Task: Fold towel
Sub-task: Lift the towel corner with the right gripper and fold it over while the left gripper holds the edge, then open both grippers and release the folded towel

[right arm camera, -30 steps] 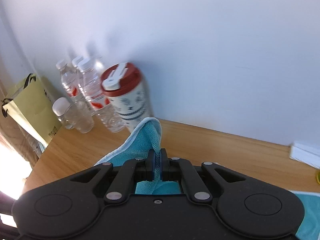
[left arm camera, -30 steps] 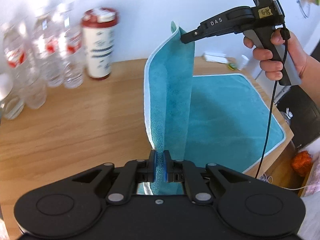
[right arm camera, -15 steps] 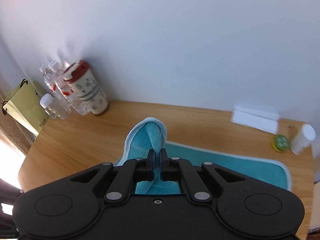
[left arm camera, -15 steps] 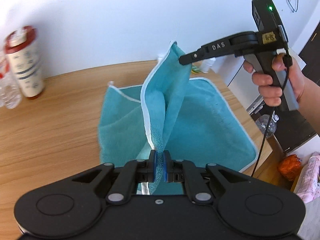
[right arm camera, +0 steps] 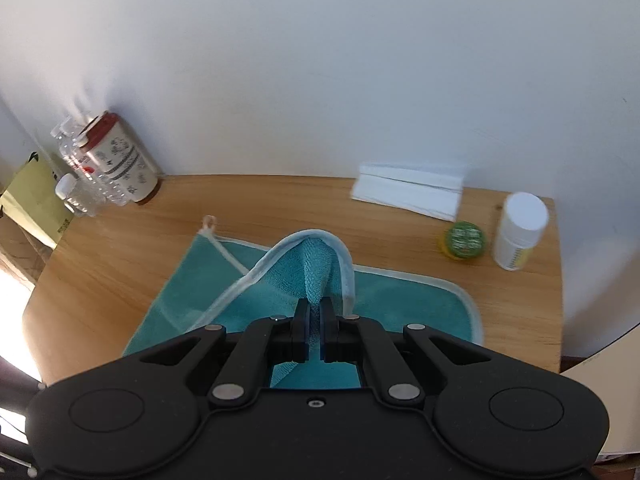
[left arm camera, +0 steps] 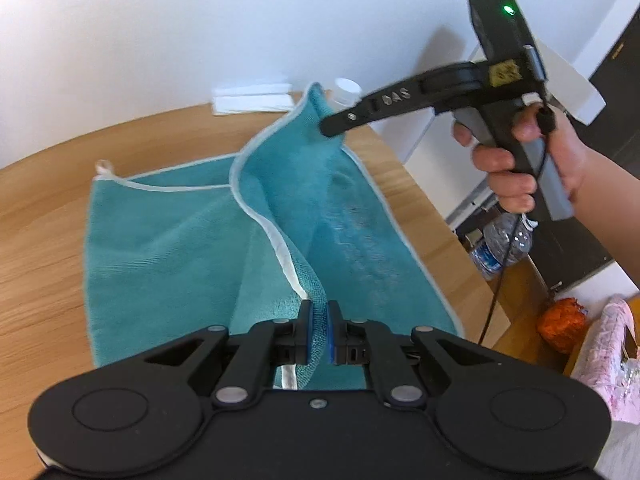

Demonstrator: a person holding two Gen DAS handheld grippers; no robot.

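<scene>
A teal towel (left arm camera: 168, 248) with a white hem lies partly folded on the wooden table (left arm camera: 48, 184). My left gripper (left arm camera: 318, 314) is shut on a near corner of it. My right gripper (left arm camera: 330, 130), held in a hand (left arm camera: 516, 176), is shut on the far corner and lifts it above the table. The raised edge sags between the two grippers over the right half of the towel. In the right wrist view the towel (right arm camera: 192, 284) bulges up in front of my right gripper (right arm camera: 316, 304), with the hanging loop (right arm camera: 209, 222) at its far left corner.
White folded paper (right arm camera: 408, 190), a green-lidded tin (right arm camera: 464, 240) and a white bottle (right arm camera: 518, 230) stand at the back right. A red-lidded cup (right arm camera: 120, 156) and clear bottles (right arm camera: 76, 176) stand at the back left. The table's right edge (left arm camera: 460, 240) drops off beside a floor bottle (left arm camera: 502, 248).
Both grippers have carried the towel's edge to the right across the table and lowered it. The lifted half now drapes over the right half, and the cup has left the left wrist view.
</scene>
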